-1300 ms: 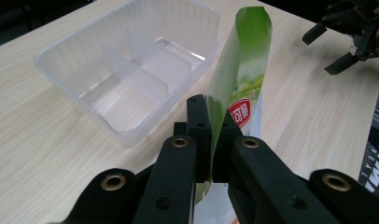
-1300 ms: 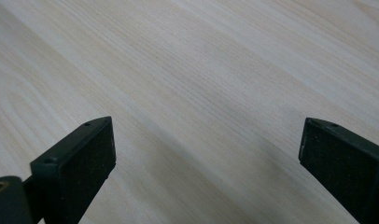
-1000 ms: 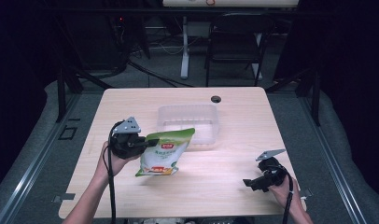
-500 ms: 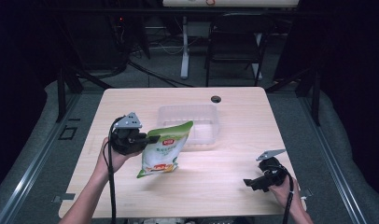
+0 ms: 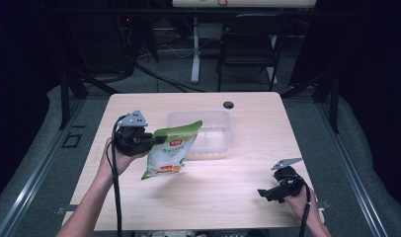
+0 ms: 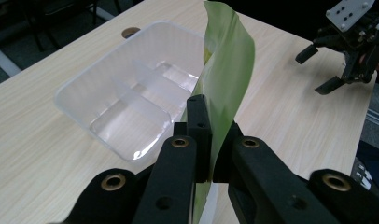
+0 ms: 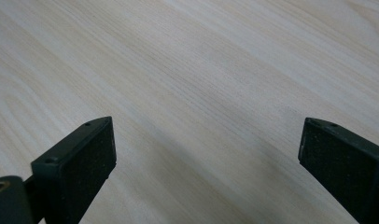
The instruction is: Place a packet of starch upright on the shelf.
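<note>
Left gripper (image 5: 148, 138): clamped on green top edge of green-and-white snack bag (image 5: 170, 154), hanging clear of light wooden table (image 5: 228, 197), beside clear plastic divided tray (image 5: 208, 133), likely its destination
Bag print: too small to read
Right gripper (image 5: 267, 193): jaws wide apart, idle, holding nothing
</note>
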Demonstrator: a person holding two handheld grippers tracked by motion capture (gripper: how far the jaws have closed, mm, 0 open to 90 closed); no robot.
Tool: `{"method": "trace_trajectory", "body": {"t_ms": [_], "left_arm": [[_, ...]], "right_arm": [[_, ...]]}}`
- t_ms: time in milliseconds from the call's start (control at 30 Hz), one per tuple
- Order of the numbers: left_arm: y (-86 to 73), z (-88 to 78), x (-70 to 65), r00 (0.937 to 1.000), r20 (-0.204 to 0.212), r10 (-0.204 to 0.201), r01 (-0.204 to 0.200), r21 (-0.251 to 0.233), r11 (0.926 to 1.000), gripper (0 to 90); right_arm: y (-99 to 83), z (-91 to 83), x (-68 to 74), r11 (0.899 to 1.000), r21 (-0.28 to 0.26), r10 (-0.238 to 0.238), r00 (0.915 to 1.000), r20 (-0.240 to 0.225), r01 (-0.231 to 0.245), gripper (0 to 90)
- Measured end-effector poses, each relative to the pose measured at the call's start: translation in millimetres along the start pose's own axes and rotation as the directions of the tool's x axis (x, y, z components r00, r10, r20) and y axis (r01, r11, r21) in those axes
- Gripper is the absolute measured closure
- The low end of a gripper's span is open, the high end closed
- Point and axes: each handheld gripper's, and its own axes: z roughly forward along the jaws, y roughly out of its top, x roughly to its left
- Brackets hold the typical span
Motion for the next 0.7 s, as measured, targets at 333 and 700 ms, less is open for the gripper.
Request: {"method": "trace_trajectory", "body": {"t_ms": [333,700], "left_arm": [[14.7,-7.2,5.2,1.0,-0.004,-0.004,0.004,-0.026,0.9997,89.8],[29.3,-9.5,16.1,0.9996,-0.022,-0.019,0.018,-0.043,0.9989,89.8]], "right_arm": [[0.1,0.1,-0.1,1.0,0.001,-0.001,1.0,-0.003,0.001,3.6],[0.1,0.1,-0.1,1.0,-0.001,-0.002,1.0,-0.002,0.002,3.7]]}}
